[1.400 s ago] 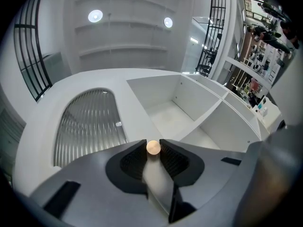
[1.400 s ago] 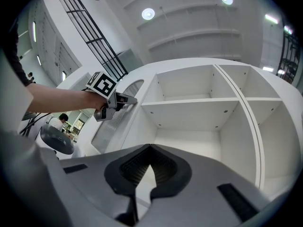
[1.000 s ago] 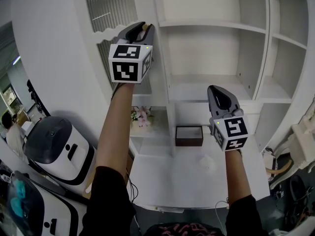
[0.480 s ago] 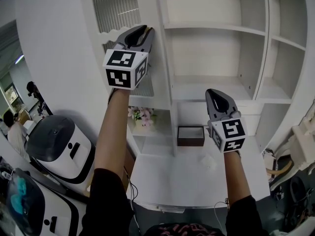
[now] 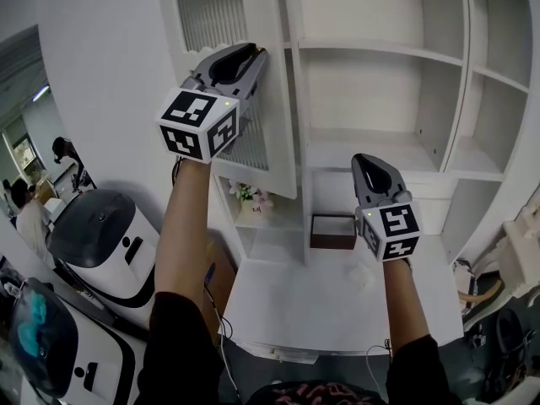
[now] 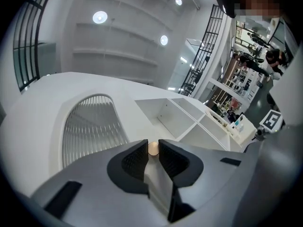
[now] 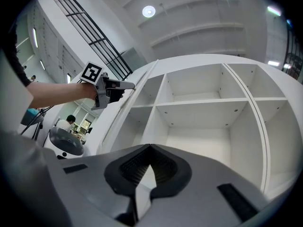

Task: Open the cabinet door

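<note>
The white cabinet door [image 5: 274,99], with a ribbed arched panel [image 6: 90,126], stands swung out from the shelf unit. My left gripper [image 5: 253,51] is up at the door's edge, shut on the door's small round wooden knob [image 6: 154,148], which sits pinched between the two dark pads. From the right gripper view the left gripper [image 7: 124,84] is seen at the door's edge [image 7: 128,108]. My right gripper [image 5: 369,160] hangs lower, in front of the open shelves, shut with nothing in it [image 7: 150,146].
The white shelf unit [image 5: 380,49] has several bare compartments. A dark box [image 5: 334,231] and a bunch of flowers [image 5: 253,197] sit low on it, above a white counter [image 5: 321,302]. White rounded machines [image 5: 101,243] stand at the left, with people beyond.
The door has swung further out to the left, with my left gripper moving left on the knob. My right gripper has hardly shifted.
</note>
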A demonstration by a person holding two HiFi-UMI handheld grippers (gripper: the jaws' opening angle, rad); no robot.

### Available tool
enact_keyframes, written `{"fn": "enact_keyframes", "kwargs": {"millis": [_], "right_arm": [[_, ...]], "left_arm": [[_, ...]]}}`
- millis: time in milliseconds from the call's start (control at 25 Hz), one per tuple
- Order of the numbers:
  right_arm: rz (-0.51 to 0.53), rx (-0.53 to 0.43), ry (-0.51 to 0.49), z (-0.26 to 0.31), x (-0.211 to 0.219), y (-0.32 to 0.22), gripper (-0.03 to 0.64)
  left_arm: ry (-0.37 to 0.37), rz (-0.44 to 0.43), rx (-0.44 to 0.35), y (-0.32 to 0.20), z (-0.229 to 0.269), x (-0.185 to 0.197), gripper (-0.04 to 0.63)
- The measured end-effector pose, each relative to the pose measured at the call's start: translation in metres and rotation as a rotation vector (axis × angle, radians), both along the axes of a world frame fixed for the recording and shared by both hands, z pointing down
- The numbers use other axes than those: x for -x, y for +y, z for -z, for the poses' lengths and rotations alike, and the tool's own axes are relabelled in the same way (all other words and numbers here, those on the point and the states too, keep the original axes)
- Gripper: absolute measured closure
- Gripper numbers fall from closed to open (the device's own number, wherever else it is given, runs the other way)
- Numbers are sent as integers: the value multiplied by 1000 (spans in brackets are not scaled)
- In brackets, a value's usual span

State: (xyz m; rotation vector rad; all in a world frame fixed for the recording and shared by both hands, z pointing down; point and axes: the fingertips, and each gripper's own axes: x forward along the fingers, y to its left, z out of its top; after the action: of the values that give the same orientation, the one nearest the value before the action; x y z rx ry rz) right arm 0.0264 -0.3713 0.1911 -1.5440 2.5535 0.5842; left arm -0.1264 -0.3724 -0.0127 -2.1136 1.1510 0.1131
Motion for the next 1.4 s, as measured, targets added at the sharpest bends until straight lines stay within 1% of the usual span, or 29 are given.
{"fn": "enact_keyframes", "kwargs": {"millis": [320, 480, 560, 680, 880, 1000, 1160, 1280, 1400], "right_arm": [[34, -8, 14, 4, 22, 5, 601], [63, -15, 17, 6, 40, 7, 603], [80, -20, 18, 7, 52, 9, 603], [110, -20, 25, 7, 72, 9, 601], [160, -10, 31, 1, 108, 10, 603], [189, 1, 40, -4, 130, 11, 601], [208, 7, 44, -9, 149, 8, 601], [221, 12, 50, -13, 163, 6, 601], [232, 20, 53, -17, 175, 6, 603]], "left_arm": [[6, -147, 19, 37, 1, 21, 512], [-12, -211, 7, 60, 2, 39, 512], [-31, -256, -1, 74, 2, 52, 512], [-26, -333, -14, 96, 2, 79, 512], [-25, -401, -35, 125, 3, 129, 511], [-23, -392, -52, 135, 4, 155, 508], [-11, -330, -72, 139, 4, 184, 499], [13, -289, -72, 142, 4, 207, 492], [59, -244, -84, 144, 3, 229, 491]]}}
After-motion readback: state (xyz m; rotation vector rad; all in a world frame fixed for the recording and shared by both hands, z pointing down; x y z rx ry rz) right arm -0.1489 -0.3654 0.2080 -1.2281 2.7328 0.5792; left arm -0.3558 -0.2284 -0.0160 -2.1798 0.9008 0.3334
